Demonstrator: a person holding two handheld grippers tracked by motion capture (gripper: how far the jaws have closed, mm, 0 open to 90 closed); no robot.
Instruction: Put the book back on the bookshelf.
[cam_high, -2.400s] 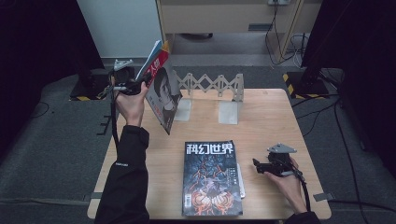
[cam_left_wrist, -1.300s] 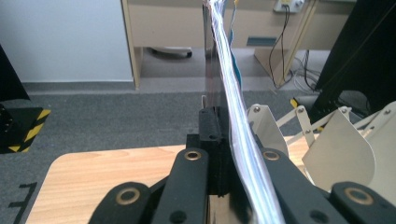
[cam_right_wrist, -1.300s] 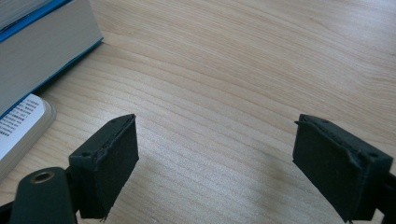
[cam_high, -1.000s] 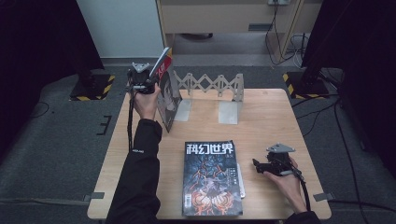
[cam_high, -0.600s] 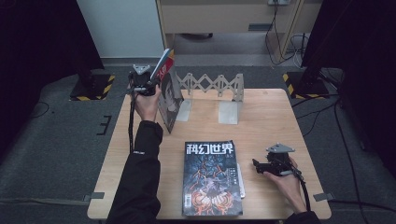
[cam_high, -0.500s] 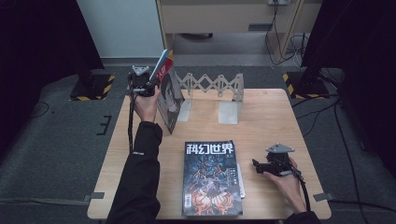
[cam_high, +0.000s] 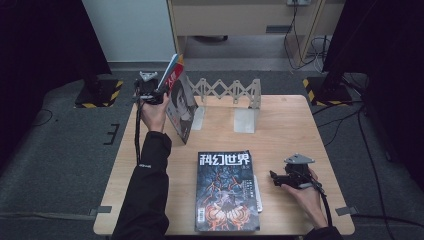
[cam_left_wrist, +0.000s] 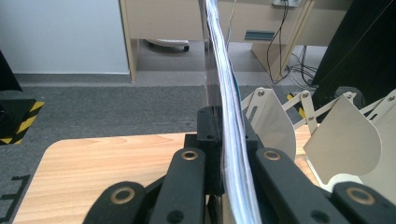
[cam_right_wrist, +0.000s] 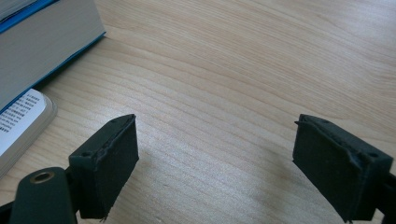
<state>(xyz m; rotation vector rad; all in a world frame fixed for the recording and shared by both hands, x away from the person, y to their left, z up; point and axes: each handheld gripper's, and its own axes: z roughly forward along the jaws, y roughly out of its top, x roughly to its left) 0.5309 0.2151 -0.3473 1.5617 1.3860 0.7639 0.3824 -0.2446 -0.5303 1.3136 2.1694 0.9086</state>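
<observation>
My left gripper (cam_high: 159, 93) is shut on the upper edge of a thin magazine (cam_high: 179, 102), which stands almost upright at the left end of a white folding book rack (cam_high: 235, 95). In the left gripper view the magazine's page edges (cam_left_wrist: 229, 112) run up between my black jaws, with the gripper (cam_left_wrist: 229, 140) clamped on them. A stack of magazines with a dark cover (cam_high: 227, 192) lies flat at the front middle of the wooden table (cam_high: 295, 130). My right gripper (cam_high: 274, 178) rests on the table just right of that stack, and in its own view the gripper (cam_right_wrist: 215, 163) stands open over bare wood.
The rack's white dividers (cam_left_wrist: 341, 135) stand right of the held magazine. The stack's page edges (cam_right_wrist: 28, 112) lie at the left of the right gripper view. Beyond the table's far edge are grey carpet, a wooden cabinet (cam_high: 240, 20) and cables (cam_high: 310, 45).
My left gripper has swung the magazine from a tilt at the table's left to nearly upright against the rack's left end. The right gripper has stayed put.
</observation>
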